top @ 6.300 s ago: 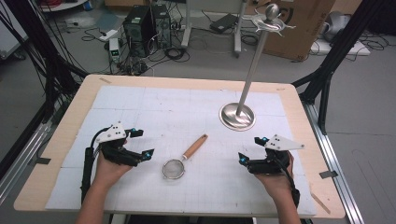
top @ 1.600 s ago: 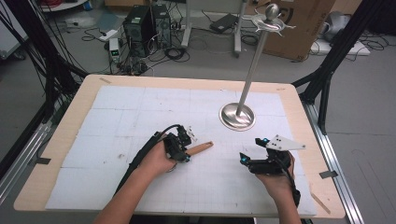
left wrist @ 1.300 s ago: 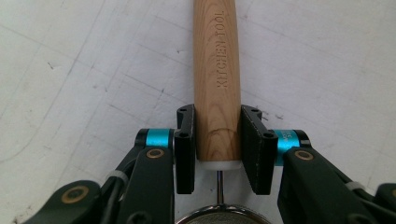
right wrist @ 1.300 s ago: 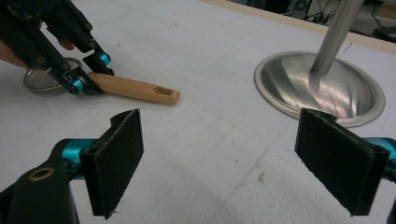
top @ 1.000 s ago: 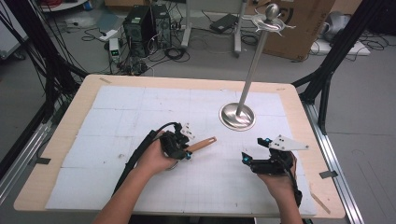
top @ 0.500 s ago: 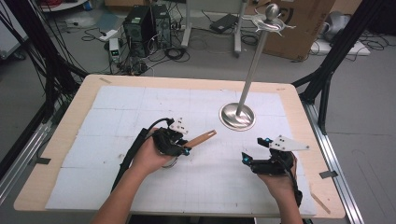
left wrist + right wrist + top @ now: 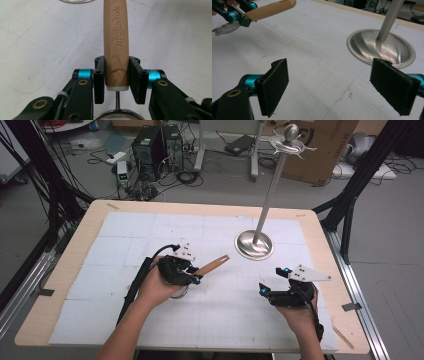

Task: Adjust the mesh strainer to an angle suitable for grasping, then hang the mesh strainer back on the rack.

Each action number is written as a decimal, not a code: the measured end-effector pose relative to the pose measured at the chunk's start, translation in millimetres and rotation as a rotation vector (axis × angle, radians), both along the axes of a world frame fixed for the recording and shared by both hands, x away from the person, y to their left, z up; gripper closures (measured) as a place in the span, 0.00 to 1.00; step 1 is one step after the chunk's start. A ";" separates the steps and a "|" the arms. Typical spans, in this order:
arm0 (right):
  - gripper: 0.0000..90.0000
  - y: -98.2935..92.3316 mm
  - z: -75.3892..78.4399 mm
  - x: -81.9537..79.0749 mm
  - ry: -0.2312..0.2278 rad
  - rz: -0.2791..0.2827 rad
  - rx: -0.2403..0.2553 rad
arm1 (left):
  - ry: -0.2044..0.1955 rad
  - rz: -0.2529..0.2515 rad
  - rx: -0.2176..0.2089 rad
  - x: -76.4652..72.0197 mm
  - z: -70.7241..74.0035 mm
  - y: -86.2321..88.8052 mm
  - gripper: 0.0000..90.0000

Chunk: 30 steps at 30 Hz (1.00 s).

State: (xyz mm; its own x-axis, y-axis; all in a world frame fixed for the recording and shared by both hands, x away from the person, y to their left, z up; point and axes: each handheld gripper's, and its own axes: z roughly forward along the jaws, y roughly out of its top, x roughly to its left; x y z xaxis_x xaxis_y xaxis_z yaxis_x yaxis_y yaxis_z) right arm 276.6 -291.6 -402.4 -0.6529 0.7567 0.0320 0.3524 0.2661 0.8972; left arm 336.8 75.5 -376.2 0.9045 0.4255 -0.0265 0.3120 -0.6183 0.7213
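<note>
A small mesh strainer with a wooden handle marked "KITCHEN TOOL" is lifted off the table. My left gripper is shut on the handle's lower end, both pads pressed against the wood. The strainer's mesh bowl peeks up below the jaws. In the right gripper view the strainer handle hangs at top left. My right gripper rests near the table's front right, open wide, nothing between its pads.
A tall metal stand with a round base and a hooked top rises right of centre; its base lies just beyond my right gripper. A white grid mat covers the wooden table.
My left hand reached in from the left, closed on the strainer's handle and raised it off the mat, shifting slightly left. The right gripper stayed in place.
</note>
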 end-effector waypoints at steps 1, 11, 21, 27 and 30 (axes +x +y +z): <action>0.16 0.4 0.0 0.3 0.000 -0.001 0.002 | 0.000 0.000 0.000 0.0 0.0 0.0 0.76; 0.16 0.9 0.2 1.3 0.001 -0.002 0.002 | -0.011 0.026 -0.135 1.0 11.0 11.7 0.77; 0.16 1.4 -0.4 2.6 0.003 0.003 0.007 | -0.056 0.016 -0.218 1.4 25.9 15.5 0.76; 0.16 -0.1 0.1 1.6 0.005 0.002 0.010 | -0.059 0.005 -0.270 7.7 40.9 15.8 0.76; 0.16 -0.3 0.4 0.4 -0.001 0.003 0.007 | -0.070 -0.005 -0.291 9.7 50.1 14.5 0.77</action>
State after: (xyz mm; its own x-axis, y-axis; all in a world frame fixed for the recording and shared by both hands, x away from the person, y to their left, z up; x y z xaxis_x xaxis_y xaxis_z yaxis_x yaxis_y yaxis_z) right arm 277.0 -291.8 -402.0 -0.6549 0.7549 0.0361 0.3506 0.2611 0.8994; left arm 346.6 90.0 -326.1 0.9106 0.4045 -0.0845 0.2529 -0.3839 0.8881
